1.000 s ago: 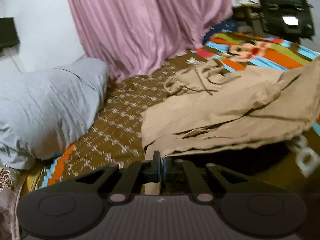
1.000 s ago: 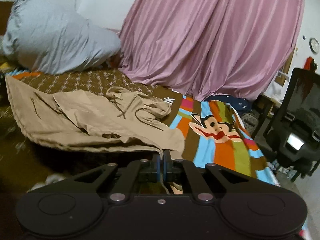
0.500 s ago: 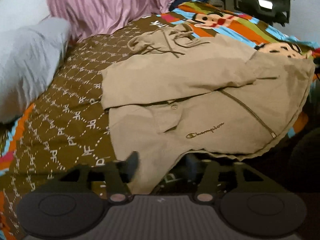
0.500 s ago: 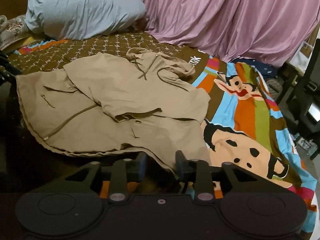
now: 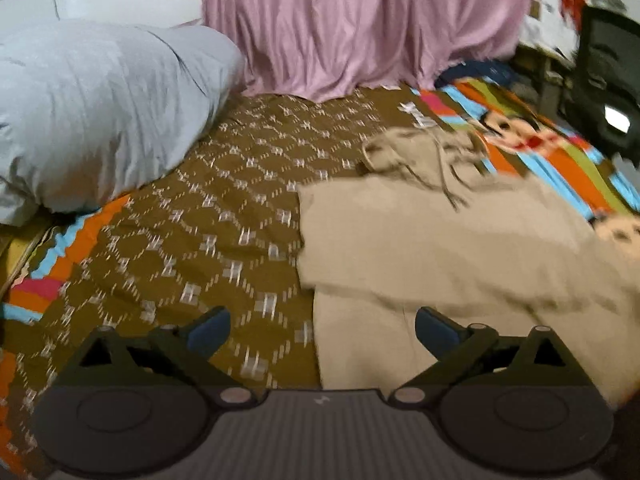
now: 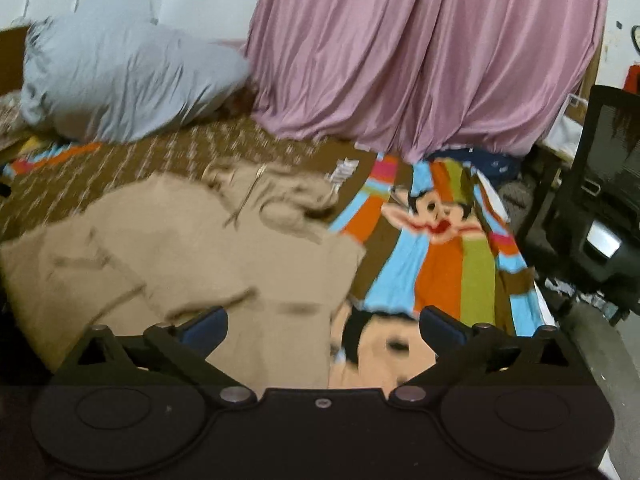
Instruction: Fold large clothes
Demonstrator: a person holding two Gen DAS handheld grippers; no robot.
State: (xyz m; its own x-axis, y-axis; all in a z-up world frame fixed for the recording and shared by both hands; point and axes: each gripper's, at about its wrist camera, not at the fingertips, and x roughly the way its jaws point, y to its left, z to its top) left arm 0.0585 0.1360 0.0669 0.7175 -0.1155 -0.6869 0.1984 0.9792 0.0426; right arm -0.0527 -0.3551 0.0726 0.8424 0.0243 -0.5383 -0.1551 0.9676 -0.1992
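A tan hooded jacket [image 5: 440,248] lies spread flat on the bed, its hood and drawstrings [image 5: 432,156] toward the curtain. In the right wrist view the same jacket [image 6: 180,248] fills the left half. My left gripper [image 5: 322,330] hangs over the jacket's left edge, its jaws opening wide with nothing gripped. My right gripper [image 6: 322,328] hovers above the jacket's right edge and the cartoon blanket, jaws also opening, nothing held. Both views are motion-blurred.
A brown patterned bedspread [image 5: 208,240] and a striped cartoon blanket [image 6: 440,264] cover the bed. A grey pillow [image 5: 100,112] sits at the left, pink curtain [image 6: 420,60] behind. A black office chair [image 6: 600,200] stands off the bed's right side.
Both grippers were shut on the jacket's hem, then let go and opened wide. The jacket dropped flat onto the bed. Both hands have since lifted and tilted back toward the curtain.
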